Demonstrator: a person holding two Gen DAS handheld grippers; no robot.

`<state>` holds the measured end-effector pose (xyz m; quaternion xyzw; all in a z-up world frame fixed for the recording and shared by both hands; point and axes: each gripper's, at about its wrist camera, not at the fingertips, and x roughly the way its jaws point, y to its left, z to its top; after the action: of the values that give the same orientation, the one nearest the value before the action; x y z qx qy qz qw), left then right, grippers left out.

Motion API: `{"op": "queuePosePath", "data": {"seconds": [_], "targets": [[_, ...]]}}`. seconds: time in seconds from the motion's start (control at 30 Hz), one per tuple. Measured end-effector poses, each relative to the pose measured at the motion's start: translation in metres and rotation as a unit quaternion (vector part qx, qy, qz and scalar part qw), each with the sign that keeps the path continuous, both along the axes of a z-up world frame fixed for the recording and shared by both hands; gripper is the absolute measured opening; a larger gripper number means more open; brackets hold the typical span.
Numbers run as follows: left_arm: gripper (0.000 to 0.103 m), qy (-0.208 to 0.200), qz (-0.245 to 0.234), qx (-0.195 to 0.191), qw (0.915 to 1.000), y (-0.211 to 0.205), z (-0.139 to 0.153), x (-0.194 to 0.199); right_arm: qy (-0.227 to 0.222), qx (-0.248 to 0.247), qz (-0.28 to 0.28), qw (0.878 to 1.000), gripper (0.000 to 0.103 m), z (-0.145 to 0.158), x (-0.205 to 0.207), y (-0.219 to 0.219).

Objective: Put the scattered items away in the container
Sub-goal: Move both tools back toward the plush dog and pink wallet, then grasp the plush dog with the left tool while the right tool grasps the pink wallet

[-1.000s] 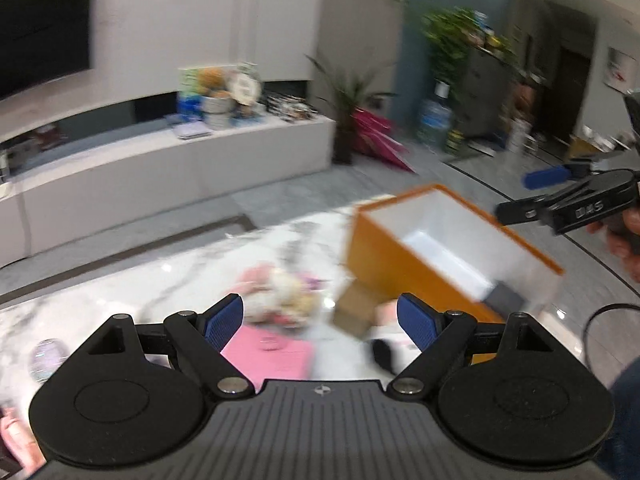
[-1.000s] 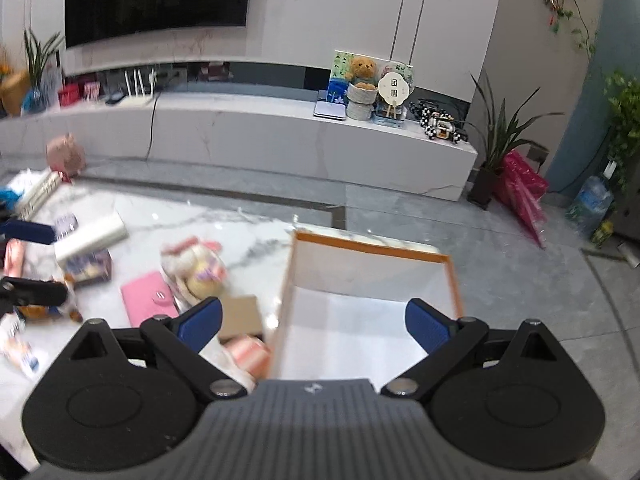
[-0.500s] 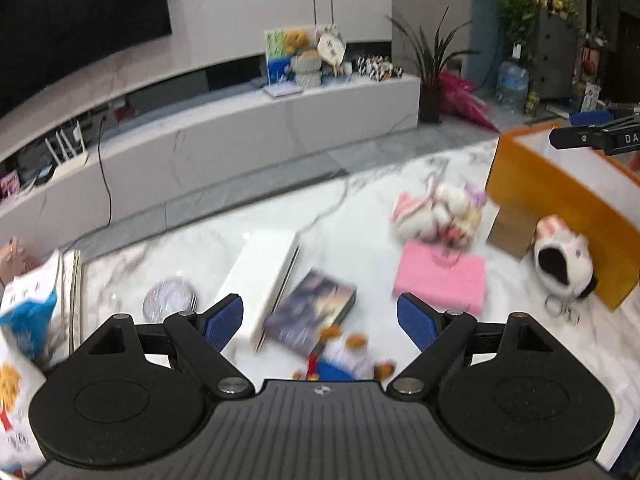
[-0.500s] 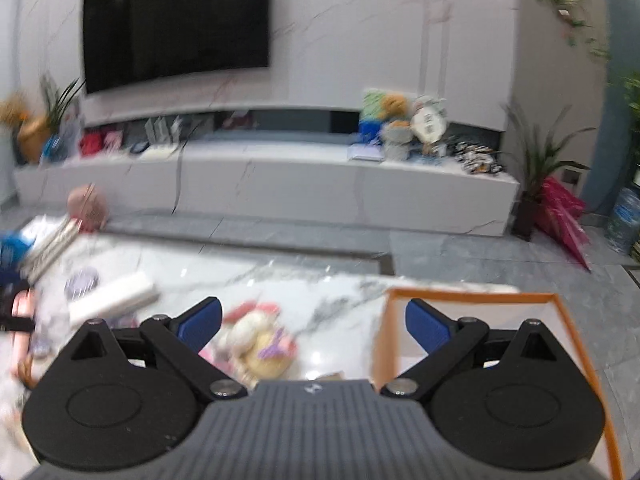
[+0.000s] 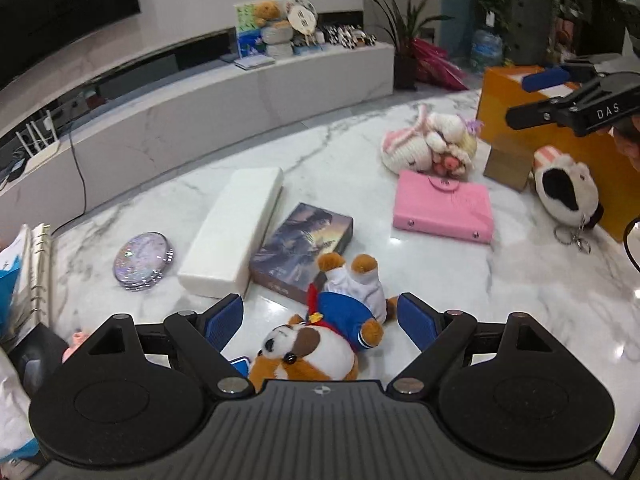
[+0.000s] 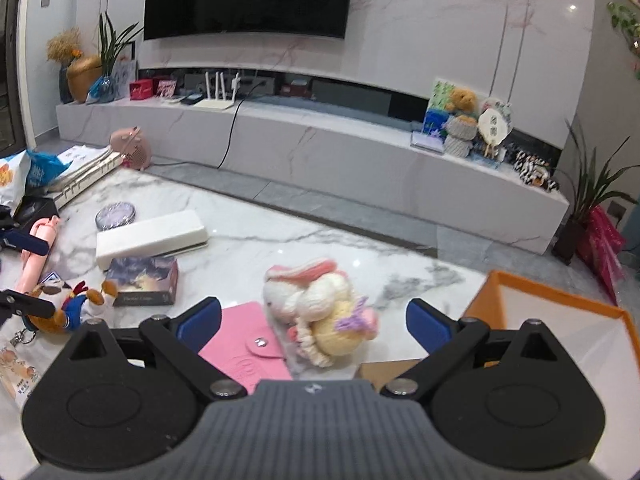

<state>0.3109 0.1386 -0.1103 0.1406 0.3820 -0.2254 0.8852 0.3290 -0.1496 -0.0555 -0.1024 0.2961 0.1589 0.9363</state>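
Note:
My left gripper is open, its fingers on either side of a brown plush dog in a blue jacket lying on the marble table. My right gripper is open and empty above a knitted pink-and-white bunny and a pink wallet. The orange box with white inside stands at the right; it also shows in the left wrist view. The bunny, the wallet and a black-and-white plush keychain lie near the box.
A white foam block, a dark picture box, a glittery round disc and a small cardboard box lie on the table. A ring binder and snack bags sit at the left edge. The right gripper hovers by the box.
My left gripper swung left from the orange box and came down over the plush dog. My right gripper swung left from over the box to above the bunny and wallet.

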Motion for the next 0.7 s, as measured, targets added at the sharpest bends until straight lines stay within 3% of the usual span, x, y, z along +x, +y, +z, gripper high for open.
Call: {"op": "queuePosePath", "data": {"seconds": [0.33,0.53,0.6,0.7], "targets": [[0.095,0.061,-0.006,-0.013,0.9980,0.004,-0.023,0.015,0.062,-0.006,0.032,0.998,0.100,-0.039,0.016,0.033],[0.095,0.073,0.001,-0.014,0.9972,0.005,-0.032,0.023,0.083,-0.033,0.048,0.995,0.100,-0.064,0.021,0.048],[0.090,0.088,0.013,-0.004,0.9960,0.003,-0.037,0.028,0.089,-0.039,0.048,0.994,0.099,-0.070,0.025,0.049],[0.089,0.090,0.010,0.009,0.9958,-0.001,-0.040,0.030,0.098,-0.042,0.045,0.993,0.099,-0.078,0.031,0.051]]}}
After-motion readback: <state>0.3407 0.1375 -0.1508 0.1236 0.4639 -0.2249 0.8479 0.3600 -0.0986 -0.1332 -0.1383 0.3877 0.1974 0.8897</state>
